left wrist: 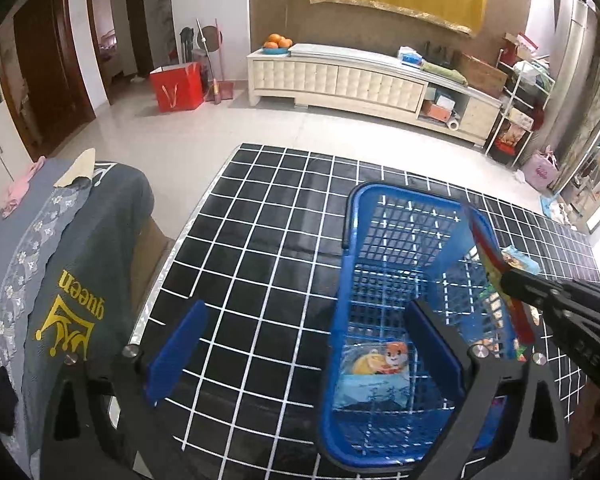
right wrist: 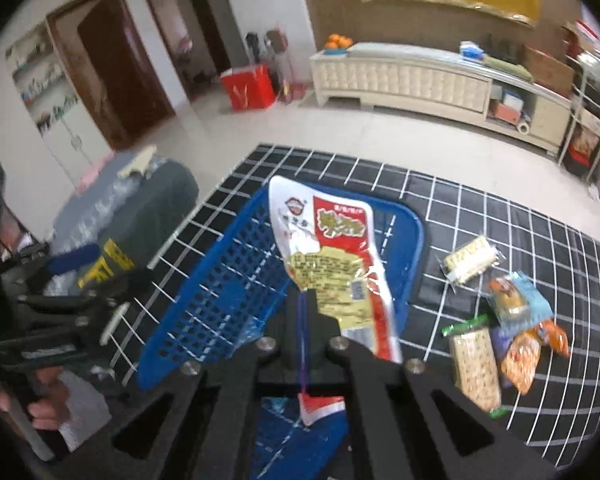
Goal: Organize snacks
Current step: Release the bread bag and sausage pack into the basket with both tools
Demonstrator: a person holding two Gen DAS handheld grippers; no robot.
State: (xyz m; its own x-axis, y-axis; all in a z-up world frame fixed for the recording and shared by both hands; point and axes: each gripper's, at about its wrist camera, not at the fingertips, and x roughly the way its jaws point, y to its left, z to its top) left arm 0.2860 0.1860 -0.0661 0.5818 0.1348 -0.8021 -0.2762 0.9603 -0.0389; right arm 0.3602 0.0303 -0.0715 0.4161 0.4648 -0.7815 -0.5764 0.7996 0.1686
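A blue plastic basket (left wrist: 380, 280) stands on the black grid-patterned table; it also shows in the right wrist view (right wrist: 220, 292). A light blue snack pack with a cartoon animal (left wrist: 376, 376) lies inside it. My left gripper (left wrist: 300, 352) is open and empty, its right finger inside the basket's near left part. My right gripper (right wrist: 302, 300) is shut on a red-and-white snack packet (right wrist: 332, 256), held above the basket. In the left wrist view the right gripper (left wrist: 512, 280) comes in from the right with the packet (left wrist: 496, 272) seen edge-on.
Several loose snack packs lie on the table right of the basket: a pale wafer pack (right wrist: 470, 260), a cracker pack (right wrist: 476, 368), orange packs (right wrist: 524, 356). A chair draped in grey cloth (left wrist: 80, 272) stands left of the table. A cream cabinet (left wrist: 340, 76) lines the far wall.
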